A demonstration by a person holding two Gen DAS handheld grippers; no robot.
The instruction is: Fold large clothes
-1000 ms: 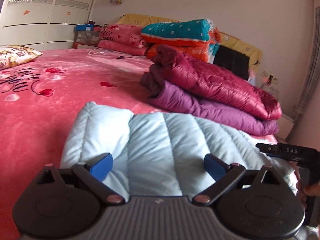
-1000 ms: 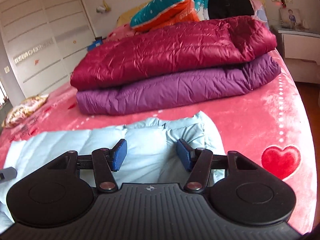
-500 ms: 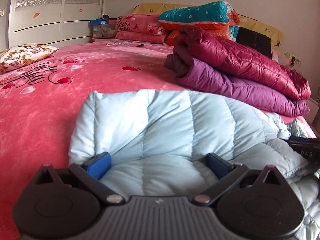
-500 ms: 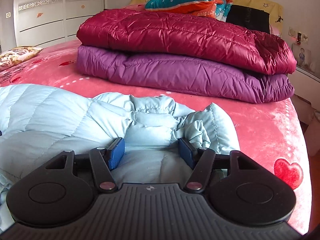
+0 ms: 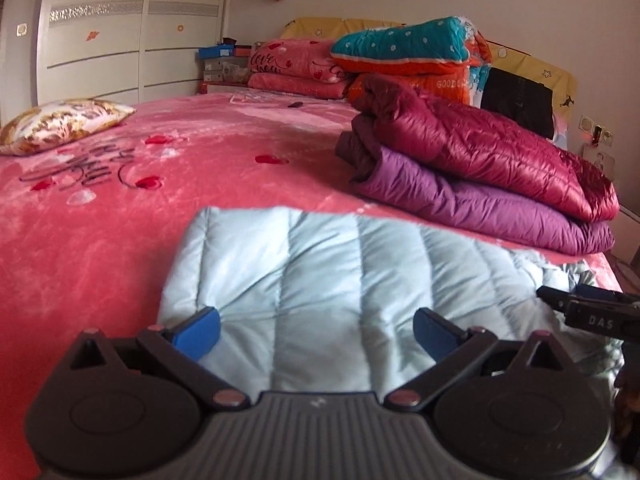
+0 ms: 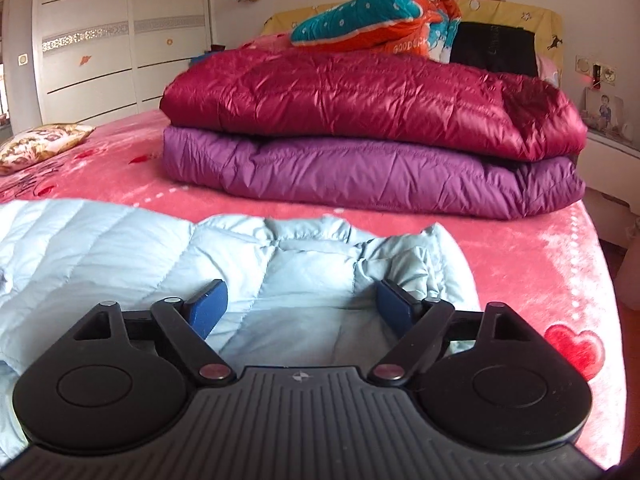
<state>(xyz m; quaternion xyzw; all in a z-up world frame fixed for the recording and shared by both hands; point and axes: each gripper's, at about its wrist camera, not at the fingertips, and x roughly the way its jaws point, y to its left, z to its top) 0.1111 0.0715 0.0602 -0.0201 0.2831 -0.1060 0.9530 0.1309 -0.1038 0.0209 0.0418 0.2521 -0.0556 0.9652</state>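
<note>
A pale blue quilted down jacket [image 5: 328,280] lies folded on the pink bed, with its collar end toward the right; it also shows in the right wrist view [image 6: 132,248]. My left gripper [image 5: 316,330] is open and empty, its blue pads [image 5: 198,330] spread wide just above the jacket's near edge. My right gripper [image 6: 302,306] is open and empty over the jacket's collar end. The right gripper's tip shows at the right edge of the left wrist view [image 5: 588,312].
A folded maroon jacket [image 6: 360,96] lies on a folded purple one [image 6: 360,176] just beyond the blue jacket. Folded quilts [image 5: 404,52] sit at the headboard. A patterned pillow [image 5: 60,124] lies far left. The pink blanket [image 5: 80,232] covers the bed; its edge falls away at right [image 6: 592,280].
Both grippers drew back and tilted slightly; the blue jacket stays flat on the bed. Both jaws stay open and empty throughout.
</note>
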